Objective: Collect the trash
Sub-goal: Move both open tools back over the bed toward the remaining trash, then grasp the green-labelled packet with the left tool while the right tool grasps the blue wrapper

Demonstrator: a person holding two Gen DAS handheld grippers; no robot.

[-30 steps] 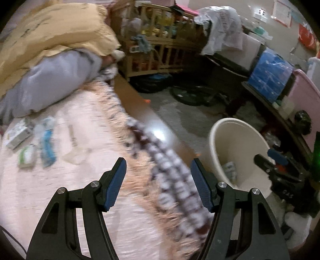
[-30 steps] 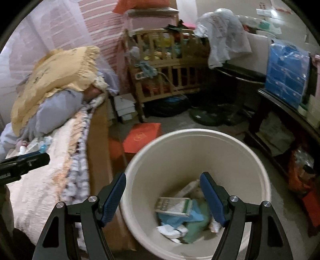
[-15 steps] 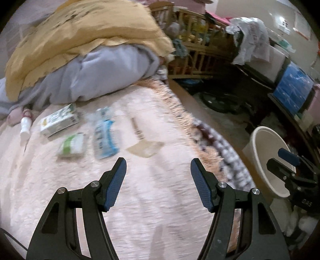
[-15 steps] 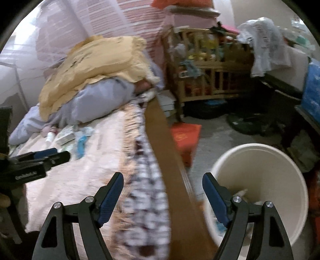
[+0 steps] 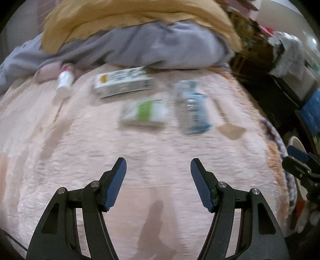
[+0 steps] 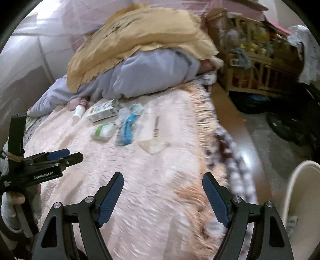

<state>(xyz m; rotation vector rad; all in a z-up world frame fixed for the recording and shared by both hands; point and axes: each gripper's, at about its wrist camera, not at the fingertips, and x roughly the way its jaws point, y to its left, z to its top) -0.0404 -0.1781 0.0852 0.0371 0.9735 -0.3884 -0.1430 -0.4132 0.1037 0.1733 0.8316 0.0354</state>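
Note:
Trash lies on the pink bedspread: a long green-and-white carton, a small green-and-white pack, a blue-and-clear wrapper, a clear spoon-like piece and a small white bottle. My left gripper is open and empty, over the bedspread short of the trash. My right gripper is open and empty over the bed's right side. The cream bin stands on the floor at right.
A yellow pillow and grey bedding lie behind the trash. A wooden crib full of things stands beyond the bed. The bed's fringed edge and wooden rail run down the right.
Both grippers have swung left from the bin to the bed. The left one now faces the trash from closer. The right one has left the bin, which is now at its right edge.

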